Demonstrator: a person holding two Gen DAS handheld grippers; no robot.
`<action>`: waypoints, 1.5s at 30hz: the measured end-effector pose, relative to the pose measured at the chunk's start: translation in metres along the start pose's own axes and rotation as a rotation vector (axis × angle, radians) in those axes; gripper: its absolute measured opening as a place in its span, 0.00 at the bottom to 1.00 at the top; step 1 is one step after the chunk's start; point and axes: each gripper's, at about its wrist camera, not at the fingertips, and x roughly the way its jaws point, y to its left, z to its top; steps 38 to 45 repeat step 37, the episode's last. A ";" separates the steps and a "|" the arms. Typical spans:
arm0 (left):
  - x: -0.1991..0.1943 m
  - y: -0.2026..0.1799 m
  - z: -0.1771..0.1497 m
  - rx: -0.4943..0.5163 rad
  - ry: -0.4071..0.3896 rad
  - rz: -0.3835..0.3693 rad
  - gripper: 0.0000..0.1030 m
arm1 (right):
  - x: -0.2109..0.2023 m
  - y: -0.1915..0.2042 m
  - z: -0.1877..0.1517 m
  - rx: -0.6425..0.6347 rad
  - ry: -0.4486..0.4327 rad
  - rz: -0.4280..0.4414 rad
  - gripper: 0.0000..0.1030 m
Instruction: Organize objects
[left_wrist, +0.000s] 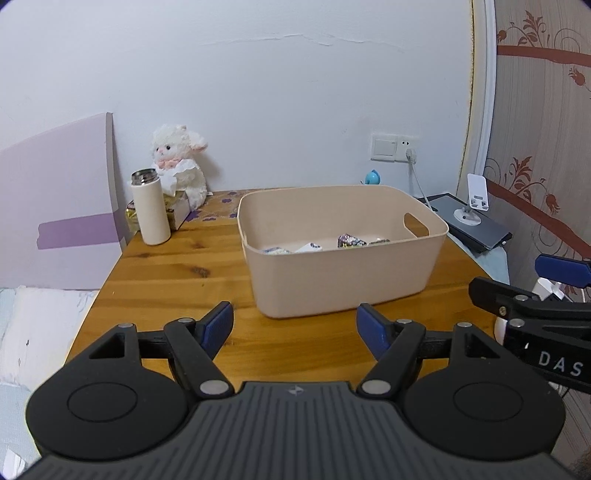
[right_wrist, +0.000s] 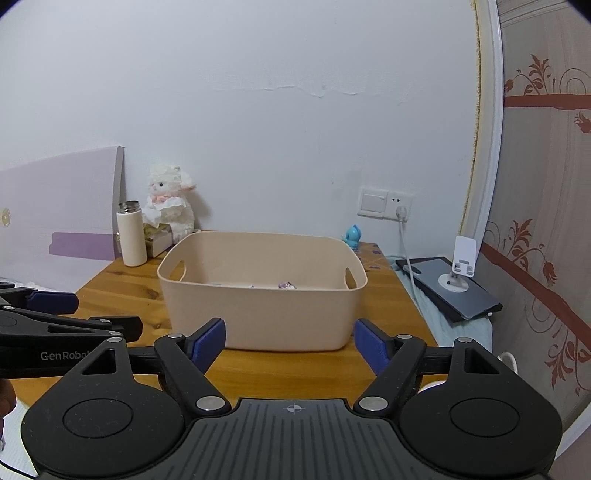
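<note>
- Beige bin (left_wrist: 343, 251) sits on the wooden table (left_wrist: 177, 273), at 12 o'clock from both grippers; small wrapped packets (left_wrist: 351, 240) lie on its floor.
- Left gripper (left_wrist: 294, 328): jaws spread wide, nothing between them, over bare table short of the bin.
- Right gripper (right_wrist: 290, 345): jaws spread wide, nothing pinched, near wall of bin just beyond the tips.
- White flask (left_wrist: 150, 206) at 10 o'clock of the bin, plush lamb (left_wrist: 179, 162) behind it.
- Blue figurine (right_wrist: 352, 236) at 1 o'clock by the wall.
</note>
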 end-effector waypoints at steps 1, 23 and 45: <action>-0.002 0.001 -0.003 -0.002 0.002 0.001 0.73 | -0.003 0.001 -0.002 -0.001 -0.002 0.000 0.77; -0.043 0.017 -0.033 -0.008 0.004 0.000 0.82 | -0.029 0.013 -0.022 -0.009 0.005 0.030 0.82; -0.042 0.017 -0.031 0.005 0.006 -0.009 0.83 | -0.024 0.014 -0.022 -0.004 0.018 0.038 0.83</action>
